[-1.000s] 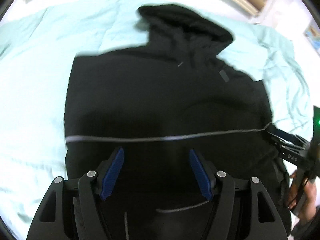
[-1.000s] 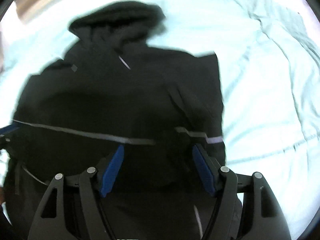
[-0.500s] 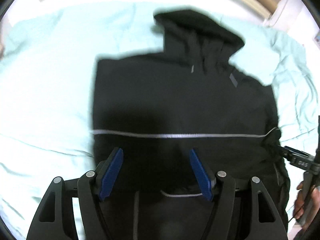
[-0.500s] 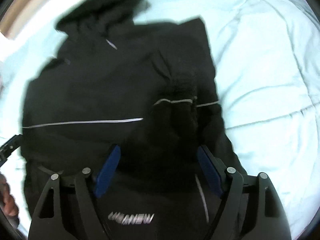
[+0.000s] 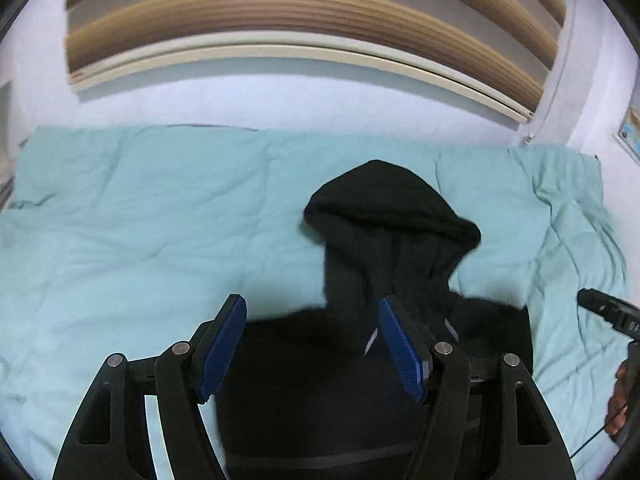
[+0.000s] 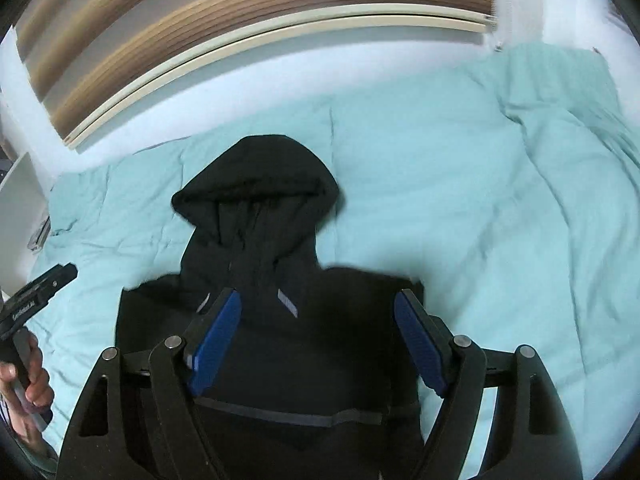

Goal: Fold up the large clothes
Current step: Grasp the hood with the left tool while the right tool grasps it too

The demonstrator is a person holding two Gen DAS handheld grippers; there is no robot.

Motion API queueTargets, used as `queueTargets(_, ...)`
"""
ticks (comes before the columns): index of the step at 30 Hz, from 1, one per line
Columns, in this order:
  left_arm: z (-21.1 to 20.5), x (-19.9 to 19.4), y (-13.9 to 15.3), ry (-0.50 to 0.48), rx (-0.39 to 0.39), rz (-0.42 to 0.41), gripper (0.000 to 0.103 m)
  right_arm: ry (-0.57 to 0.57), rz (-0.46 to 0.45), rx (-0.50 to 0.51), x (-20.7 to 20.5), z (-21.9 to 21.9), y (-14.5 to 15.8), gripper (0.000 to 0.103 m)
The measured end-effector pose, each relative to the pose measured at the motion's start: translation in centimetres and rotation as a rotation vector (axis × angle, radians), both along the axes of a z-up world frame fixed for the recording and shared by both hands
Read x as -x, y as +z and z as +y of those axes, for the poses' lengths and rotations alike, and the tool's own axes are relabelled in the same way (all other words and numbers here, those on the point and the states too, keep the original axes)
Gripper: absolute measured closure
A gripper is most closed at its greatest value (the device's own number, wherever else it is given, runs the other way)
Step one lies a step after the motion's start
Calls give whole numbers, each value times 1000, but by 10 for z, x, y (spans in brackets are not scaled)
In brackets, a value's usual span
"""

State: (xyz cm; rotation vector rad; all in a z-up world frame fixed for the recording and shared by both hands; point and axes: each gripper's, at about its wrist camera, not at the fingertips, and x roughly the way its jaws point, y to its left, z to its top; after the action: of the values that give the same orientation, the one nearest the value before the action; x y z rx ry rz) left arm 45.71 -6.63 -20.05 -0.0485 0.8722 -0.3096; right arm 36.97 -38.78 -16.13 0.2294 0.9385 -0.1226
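Here the black hoodie (image 5: 360, 380) lies flat on a pale teal quilt (image 5: 140, 240), its body directly under and ahead of both pairs of tongs, its hood (image 5: 384, 208) stretched out well beyond the fingertips toward the far edge of the bed; the hood is peaked and creased, with a rolled rim along its near side; two short grey tabs show at the neck, one just inside the left tongs' right finger, and in the right wrist view a grey tab sits between the fingers of the right tongs; a thin grey stripe crosses the cloth low down, near the base of the fingers in both views; the shoulders make a fairly straight, blurred edge across the quilt.

The left tongs (image 5: 312, 344) are spread wide, blue pads (image 5: 222, 352) apart and holding nothing, poised above the cloth; the right tongs (image 6: 318, 340) are likewise wide apart and empty, their right finger level with the hoodie's right edge.

Beyond the bed runs a white wall (image 5: 280, 96) with brown and cream slatted blinds (image 5: 304, 12) above it; the quilt is rumpled into folds to the right of both tongs.
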Motion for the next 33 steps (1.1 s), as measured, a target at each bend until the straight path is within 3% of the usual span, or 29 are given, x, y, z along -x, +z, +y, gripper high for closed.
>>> queueTargets(2,-9,-29,-10,-26,20,15,32,12,1,-2,-34,-3,-17,22)
queueTargets(6,-39,-99,-49,-64,-36,39,32,13,8,-34,-103,-8,-71,22)
queueTargets(13,-68,-180,-121,-58,-52,116,32,17,71,-27,-169,-21,-130,22)
queueTargets(15,-70,-197,-136,-30,-49,137,38,1,95,-45,-186,-28,-146,22)
queueTargets(16,-67,-203,-141,-14,-30,145,54,-8,103,-58,-192,-32,-152,25)
queueTargets(17,-65,-208,-144,-9,-5,157,78,-12,107,-74,-200,-34,-158,31)
queueTargets(18,-59,-215,-148,14,51,177,85,-3,114,-87,-207,-35,-163,50)
queueTargets(19,-54,-217,-146,30,84,173,91,8,118,-99,-211,-35,-167,82)
queueTargets(20,-47,-216,-142,37,130,162,94,10,117,-108,-213,-36,-167,90)
queueTargets(22,-24,-204,-121,36,263,109,95,2,47,-146,-204,-42,-152,93)
queueTargets(24,-11,-193,-108,19,316,78,95,7,-53,-155,-183,-47,-130,94)
queueTargets(26,-6,-194,-116,23,300,102,94,25,-62,-135,-176,-44,-134,94)
queueTargets(28,-10,-215,-168,67,219,269,94,34,39,-123,-187,-41,-169,94)
queueTargets(30,-9,-223,-208,74,262,407,93,26,203,-204,-202,-48,-222,93)
queueTargets(32,-4,-218,-202,62,308,368,89,1,208,-282,-200,-58,-228,91)
queueTargets(33,-1,-214,-193,51,311,338,86,4,205,-289,-198,-60,-221,84)
